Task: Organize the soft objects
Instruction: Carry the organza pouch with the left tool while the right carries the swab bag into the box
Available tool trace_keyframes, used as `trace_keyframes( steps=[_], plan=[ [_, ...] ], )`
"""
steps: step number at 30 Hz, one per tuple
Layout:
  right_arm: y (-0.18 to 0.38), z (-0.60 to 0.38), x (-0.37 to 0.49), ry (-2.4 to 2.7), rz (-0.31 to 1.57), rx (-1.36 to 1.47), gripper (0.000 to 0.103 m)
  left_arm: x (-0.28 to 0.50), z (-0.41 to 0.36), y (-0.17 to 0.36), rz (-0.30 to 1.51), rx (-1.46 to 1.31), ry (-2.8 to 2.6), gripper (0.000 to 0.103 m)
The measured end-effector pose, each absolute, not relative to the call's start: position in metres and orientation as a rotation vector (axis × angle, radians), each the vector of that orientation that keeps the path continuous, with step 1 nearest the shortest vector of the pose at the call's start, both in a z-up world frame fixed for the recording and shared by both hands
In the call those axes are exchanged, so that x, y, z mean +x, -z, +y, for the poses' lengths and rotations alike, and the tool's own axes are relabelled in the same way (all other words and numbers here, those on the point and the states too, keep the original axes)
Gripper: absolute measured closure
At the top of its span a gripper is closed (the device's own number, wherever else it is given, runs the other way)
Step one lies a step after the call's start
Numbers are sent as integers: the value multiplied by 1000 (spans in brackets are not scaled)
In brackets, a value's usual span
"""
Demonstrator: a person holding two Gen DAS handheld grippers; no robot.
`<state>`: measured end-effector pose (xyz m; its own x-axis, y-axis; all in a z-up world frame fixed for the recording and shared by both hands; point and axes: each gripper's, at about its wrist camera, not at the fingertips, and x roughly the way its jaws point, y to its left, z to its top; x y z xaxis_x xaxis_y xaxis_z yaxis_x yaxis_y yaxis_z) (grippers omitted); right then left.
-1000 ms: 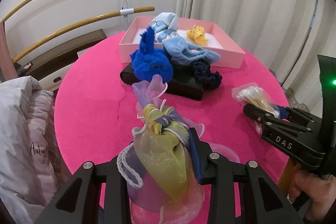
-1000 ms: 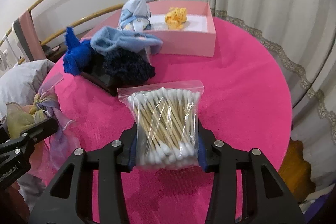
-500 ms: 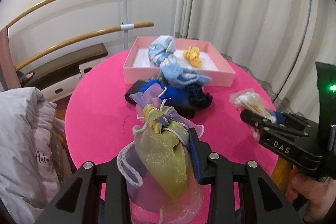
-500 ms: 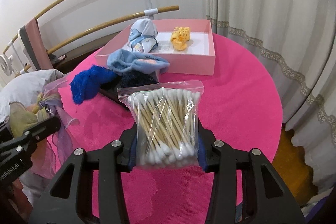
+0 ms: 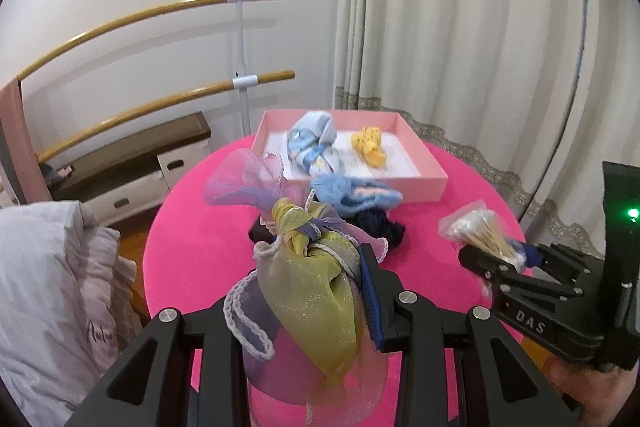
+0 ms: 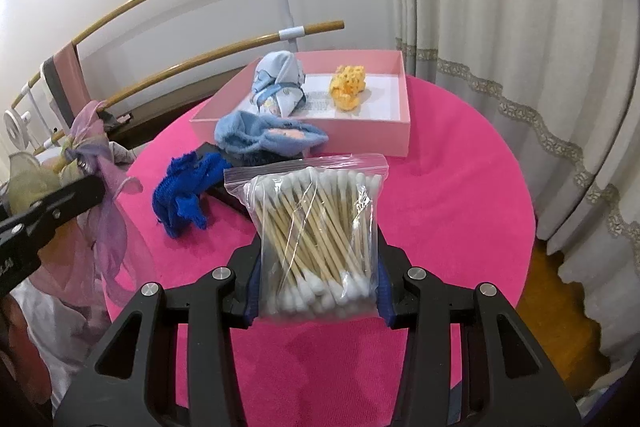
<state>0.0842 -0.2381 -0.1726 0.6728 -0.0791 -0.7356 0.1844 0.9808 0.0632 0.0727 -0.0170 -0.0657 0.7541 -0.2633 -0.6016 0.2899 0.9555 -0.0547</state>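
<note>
My left gripper (image 5: pixel 312 291) is shut on a sheer yellow and purple organza pouch (image 5: pixel 308 267) and holds it above the near side of the round pink table (image 5: pixel 192 239). My right gripper (image 6: pixel 318 287) is shut on a clear bag of cotton swabs (image 6: pixel 316 231), also held above the table. A pink box (image 6: pixel 360 133) at the far side holds a light blue rolled cloth (image 6: pixel 278 83) and a yellow knitted piece (image 6: pixel 348 89). A light blue fuzzy sock (image 6: pixel 268 137), a royal blue cloth (image 6: pixel 184 193) and a dark navy cloth (image 5: pixel 380 223) lie in front of the box.
A black flat object (image 6: pixel 228 195) lies under the cloths. Wooden barre rails (image 5: pixel 160 99) and a low bench (image 5: pixel 132 155) stand behind the table. Curtains (image 6: pixel 520 27) hang on the right. A white padded garment (image 5: pixel 48 287) lies at the left.
Both grippers have risen and pulled back from the table with their loads. The box and cloths now look farther away and lower. The royal blue cloth has flattened out.
</note>
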Motion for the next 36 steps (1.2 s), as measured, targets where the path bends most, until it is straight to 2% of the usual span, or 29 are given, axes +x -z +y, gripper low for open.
trace_keyframes(
  steps=[19, 27, 36],
  plan=[
    [88, -270, 170, 110, 692, 137, 62, 186, -43, 17, 560, 86, 223, 72],
    [79, -306, 232, 106, 717, 172, 62, 283, -65, 9, 588, 86, 224, 71],
    [102, -342, 298, 120, 801, 223, 62, 414, -86, 18, 666, 82, 222, 71]
  ],
)
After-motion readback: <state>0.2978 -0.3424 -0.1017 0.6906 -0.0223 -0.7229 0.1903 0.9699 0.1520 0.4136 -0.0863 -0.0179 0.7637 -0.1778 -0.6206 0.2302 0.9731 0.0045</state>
